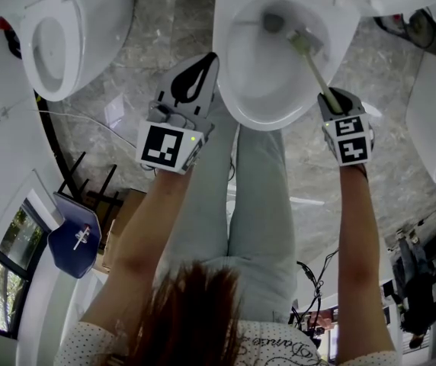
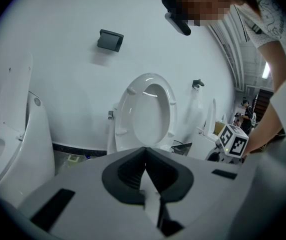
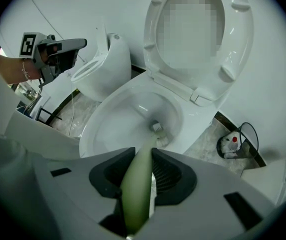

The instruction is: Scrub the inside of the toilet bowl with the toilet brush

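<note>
While a person stands over a white toilet bowl (image 1: 242,97) and looks steeply down into it, the right gripper (image 1: 332,97) hovers just above the bowl's near rim with its jaws clamped on the pale green handle of a toilet brush (image 1: 315,71). From the right gripper view, the handle runs up between the dark jaw pads of the right gripper (image 3: 140,176), and the toilet brush (image 3: 137,184) reaches down into the toilet bowl (image 3: 90,134), its bristled head beside the drain opening at the bottom. To the left of the bowl, outside its rim, the left gripper (image 1: 197,75) is held in the air; the left gripper view shows the left gripper (image 2: 145,169) with its jaws pressed together on nothing. Behind the bowl, the seat (image 3: 233,59) stands raised. Another toilet (image 1: 50,44) stands well to the bowl's left.
</note>
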{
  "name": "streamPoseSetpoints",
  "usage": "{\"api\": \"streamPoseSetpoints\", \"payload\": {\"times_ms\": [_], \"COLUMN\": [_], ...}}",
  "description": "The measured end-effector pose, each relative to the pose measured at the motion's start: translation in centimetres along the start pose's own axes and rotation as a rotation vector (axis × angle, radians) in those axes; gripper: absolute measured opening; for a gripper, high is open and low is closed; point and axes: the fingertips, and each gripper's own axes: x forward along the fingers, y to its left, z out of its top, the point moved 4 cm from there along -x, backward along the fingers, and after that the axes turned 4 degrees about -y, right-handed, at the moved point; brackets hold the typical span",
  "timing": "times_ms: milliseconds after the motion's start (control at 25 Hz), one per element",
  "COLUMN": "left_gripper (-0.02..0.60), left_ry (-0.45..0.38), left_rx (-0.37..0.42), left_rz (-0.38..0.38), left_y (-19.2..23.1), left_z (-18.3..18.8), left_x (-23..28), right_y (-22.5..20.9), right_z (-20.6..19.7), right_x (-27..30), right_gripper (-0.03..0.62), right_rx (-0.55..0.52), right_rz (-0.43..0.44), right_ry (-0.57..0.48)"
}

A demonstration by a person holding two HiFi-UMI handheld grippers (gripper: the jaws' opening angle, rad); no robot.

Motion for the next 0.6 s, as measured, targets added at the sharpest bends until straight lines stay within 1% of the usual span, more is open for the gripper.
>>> {"api": "streamPoseSetpoints", "payload": {"times_ms": [240,600], "left_gripper": [0.003,0.002], "left_ry": [-0.008,-0.01], "left_rx": [-0.005,-0.006], "left_rz": [-0.006,-0.008], "left_y": [-0.2,-0.4], "left_z": [0.0,0.0], "left_x": [0.1,0.2], "right_y": [2.5,4.2], "right_z": [-1.8,-2.8], "right_x": [-0.3,0.0], "right_gripper": [0.117,0.118], "right_rx": [0.056,0.178], "right_rz": [0.033,0.066], "right_ry": [0.013,-0.005]}}
